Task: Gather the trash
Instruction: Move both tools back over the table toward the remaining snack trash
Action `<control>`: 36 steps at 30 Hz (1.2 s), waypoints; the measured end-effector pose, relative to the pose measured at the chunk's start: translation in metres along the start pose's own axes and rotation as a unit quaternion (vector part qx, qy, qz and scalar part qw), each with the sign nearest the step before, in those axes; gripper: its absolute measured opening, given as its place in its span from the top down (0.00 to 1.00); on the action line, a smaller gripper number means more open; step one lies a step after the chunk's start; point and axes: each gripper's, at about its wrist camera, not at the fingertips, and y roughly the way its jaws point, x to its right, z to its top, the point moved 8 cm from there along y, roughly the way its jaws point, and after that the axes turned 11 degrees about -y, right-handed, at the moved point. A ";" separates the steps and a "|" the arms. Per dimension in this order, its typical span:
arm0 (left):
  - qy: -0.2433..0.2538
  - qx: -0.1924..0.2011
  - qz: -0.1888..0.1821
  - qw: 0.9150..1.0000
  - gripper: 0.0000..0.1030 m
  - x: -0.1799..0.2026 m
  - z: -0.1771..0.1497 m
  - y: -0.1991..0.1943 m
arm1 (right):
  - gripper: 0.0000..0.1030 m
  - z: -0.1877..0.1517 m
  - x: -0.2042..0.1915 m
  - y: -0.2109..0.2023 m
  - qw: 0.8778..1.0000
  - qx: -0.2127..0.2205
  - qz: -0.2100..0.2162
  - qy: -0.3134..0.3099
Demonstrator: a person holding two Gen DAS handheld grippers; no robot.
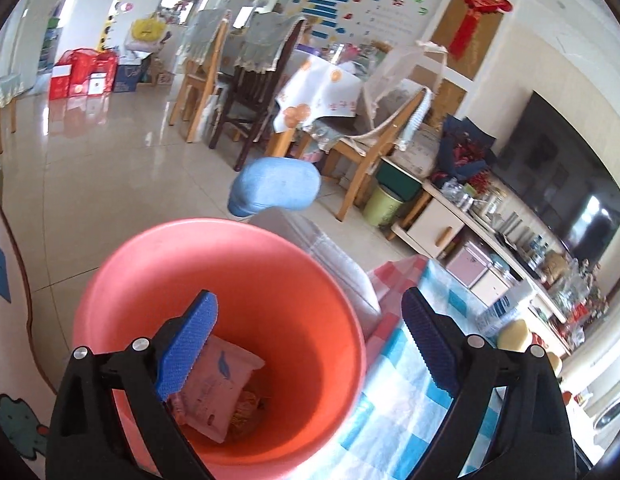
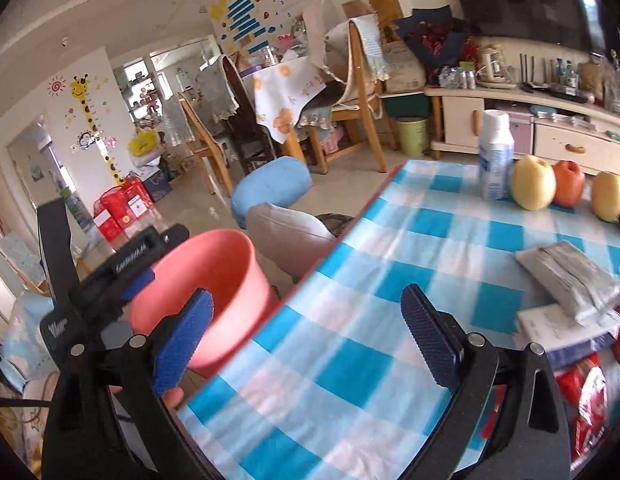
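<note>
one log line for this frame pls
left gripper: open over pink bin | bin: wrappers inside | right gripper: open, empty, over checkered tablecloth

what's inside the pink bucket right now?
The pink bucket holds a pale pink wrapper with orange scraps beside it. The left gripper, jaws open, hides part of the bottom.

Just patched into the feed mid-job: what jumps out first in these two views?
The coral-pink bin dominates: it sits just off the edge of the blue-checked tablecloth, with a pink wrapper already lying inside. The left gripper hangs open right over its mouth, holding nothing. On the table, the open right gripper faces a white bottle, a row of fruit, and a grey packet with red wrappers near the right edge.
</note>
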 end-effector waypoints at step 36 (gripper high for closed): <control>0.228 -0.024 -0.084 0.970 0.10 0.155 -0.135 -0.144 | 0.04 -0.089 0.122 -0.166 0.986 0.029 -0.155 -0.045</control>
